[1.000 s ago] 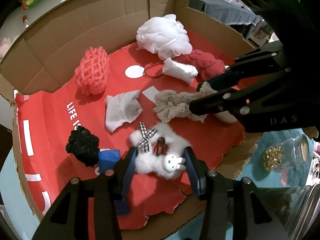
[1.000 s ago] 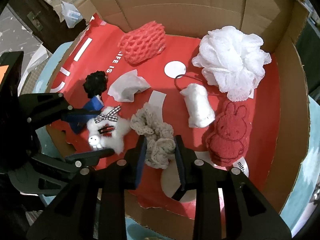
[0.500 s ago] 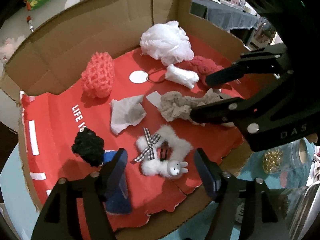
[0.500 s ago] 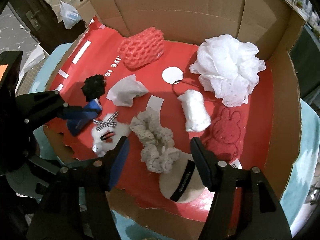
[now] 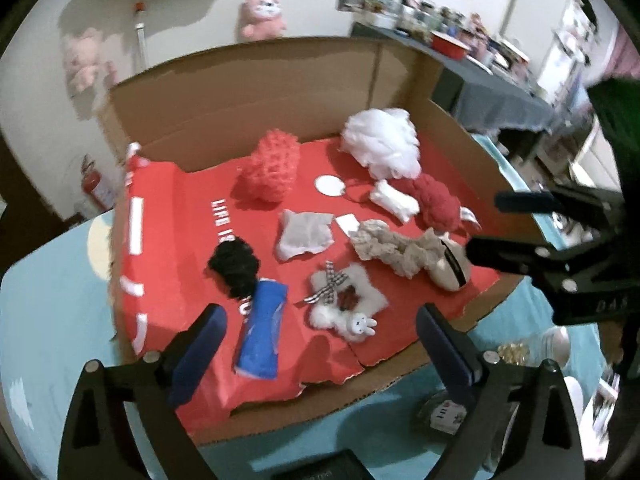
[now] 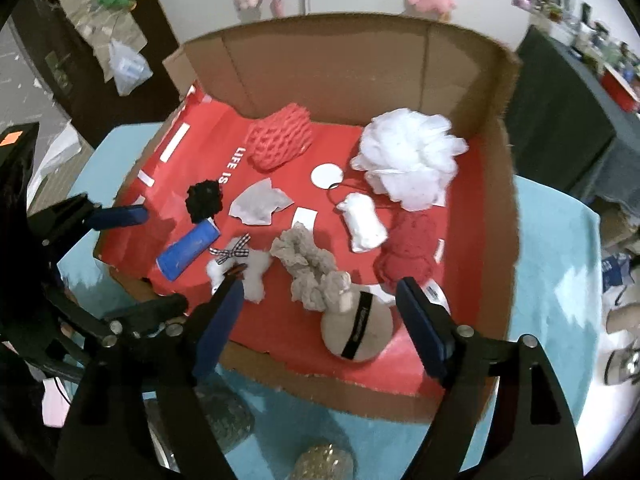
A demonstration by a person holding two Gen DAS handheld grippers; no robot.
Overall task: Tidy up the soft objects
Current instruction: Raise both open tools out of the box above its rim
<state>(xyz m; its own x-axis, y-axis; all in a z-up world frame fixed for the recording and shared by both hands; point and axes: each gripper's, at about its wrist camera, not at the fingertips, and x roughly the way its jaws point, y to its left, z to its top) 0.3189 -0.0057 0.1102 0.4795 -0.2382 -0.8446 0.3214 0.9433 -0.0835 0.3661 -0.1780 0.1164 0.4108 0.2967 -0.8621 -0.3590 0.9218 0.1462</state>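
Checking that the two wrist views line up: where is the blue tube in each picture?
Left wrist: the blue tube lies low and left of centre, on the red box floor just above the left fingertip.
Right wrist: the blue tube lies left of centre, near the box's torn front edge.
Shared landmark: the black pom-pom touches the tube's far end in both views.

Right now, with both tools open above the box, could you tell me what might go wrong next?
1. The beige scrunchie rests against the round beige puff, so the right tool, whose jaws have just been opening, may drag both.
2. The white fluffy clip lies near the torn front edge of the red liner, so the left tool, also just opened, might snag it.
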